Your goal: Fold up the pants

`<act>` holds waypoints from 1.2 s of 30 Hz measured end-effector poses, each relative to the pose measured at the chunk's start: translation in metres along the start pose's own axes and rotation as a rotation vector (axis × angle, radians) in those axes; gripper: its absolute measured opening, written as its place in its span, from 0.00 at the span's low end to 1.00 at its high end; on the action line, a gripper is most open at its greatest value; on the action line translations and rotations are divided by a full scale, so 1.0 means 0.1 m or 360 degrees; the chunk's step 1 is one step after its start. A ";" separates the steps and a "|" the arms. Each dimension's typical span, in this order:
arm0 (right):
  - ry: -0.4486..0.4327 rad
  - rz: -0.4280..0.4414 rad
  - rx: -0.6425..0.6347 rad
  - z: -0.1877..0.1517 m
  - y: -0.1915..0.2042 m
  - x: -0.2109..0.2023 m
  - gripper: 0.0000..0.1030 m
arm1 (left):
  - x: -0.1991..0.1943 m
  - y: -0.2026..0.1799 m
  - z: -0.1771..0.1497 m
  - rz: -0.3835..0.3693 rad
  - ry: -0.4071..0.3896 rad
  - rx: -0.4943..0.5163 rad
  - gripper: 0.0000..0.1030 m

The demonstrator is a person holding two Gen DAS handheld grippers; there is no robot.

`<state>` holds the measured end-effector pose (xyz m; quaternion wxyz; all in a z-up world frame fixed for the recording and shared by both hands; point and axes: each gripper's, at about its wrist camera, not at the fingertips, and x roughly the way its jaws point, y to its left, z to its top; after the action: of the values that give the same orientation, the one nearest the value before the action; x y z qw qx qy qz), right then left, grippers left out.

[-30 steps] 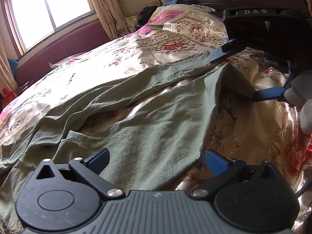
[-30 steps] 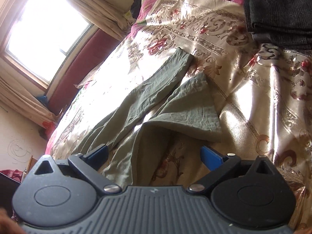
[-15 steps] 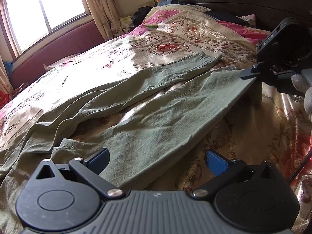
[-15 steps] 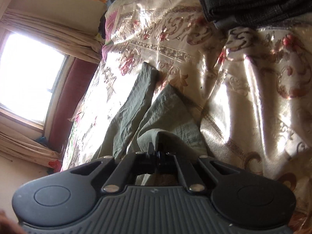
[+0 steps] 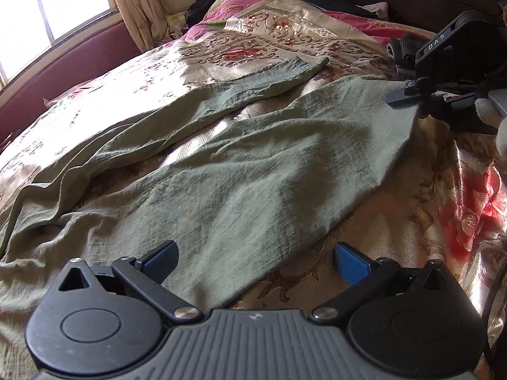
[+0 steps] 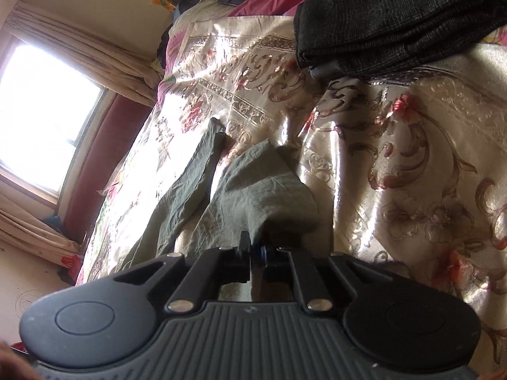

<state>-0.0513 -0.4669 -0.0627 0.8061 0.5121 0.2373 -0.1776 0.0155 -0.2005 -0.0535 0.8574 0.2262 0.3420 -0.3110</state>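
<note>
Left gripper (image 5: 255, 261) spread wide and empty above the near trouser leg. Green pants (image 5: 240, 171) sprawled across the floral bedspread (image 5: 443, 196). Farther off, right gripper (image 6: 255, 258) pinching the hem, jaws just loosened slightly. Best carried taut onto the other leg, hems aligned.

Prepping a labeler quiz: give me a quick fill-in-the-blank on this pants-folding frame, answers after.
1. The right gripper is shut on the hem of the ___ pants.
2. The left gripper has its jaws ___, with nothing clamped.
3. The folded dark garment lies on the ___.
4. The two legs of the pants lie ___, not stacked.

Missing words: green; open; bed; apart
</note>
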 end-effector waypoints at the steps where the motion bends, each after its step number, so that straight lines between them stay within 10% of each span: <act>1: 0.0001 0.0022 0.0032 0.02 -0.01 0.03 0.17 | 0.01 0.00 0.01 -0.0002 0.0002 0.0000 1.00; 5: -0.0083 0.0115 0.0136 0.12 -0.05 0.04 0.22 | 0.02 0.00 0.02 -0.0005 0.0003 0.0005 1.00; 8: -0.0247 -0.0035 -0.0108 0.15 0.10 -0.16 0.04 | 0.00 0.01 0.02 -0.0016 -0.0008 0.0001 1.00; 14: -0.0240 -0.0435 -0.0365 0.10 0.16 -0.25 0.06 | -0.08 0.08 -0.10 -0.0048 -0.0004 0.0014 1.00; 24: -0.0366 -0.0674 -0.0716 -0.14 0.56 -0.46 0.18 | -0.51 1.01 -0.48 0.0098 -0.0039 -0.0135 1.00; 30: -0.0027 -0.0348 -0.1198 -0.77 1.23 -0.01 0.21 | -0.50 1.75 -0.72 0.0400 -0.0018 -0.0235 1.00; 36: 0.0395 -0.0314 -0.1418 -1.35 1.48 0.61 0.22 | -0.44 2.39 -1.13 0.0343 0.0192 -0.0596 1.00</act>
<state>0.0504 -0.2852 -0.0365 0.8922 0.1087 0.4325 -0.0717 0.1040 0.0522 -0.0544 0.8908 0.1164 0.4182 -0.1345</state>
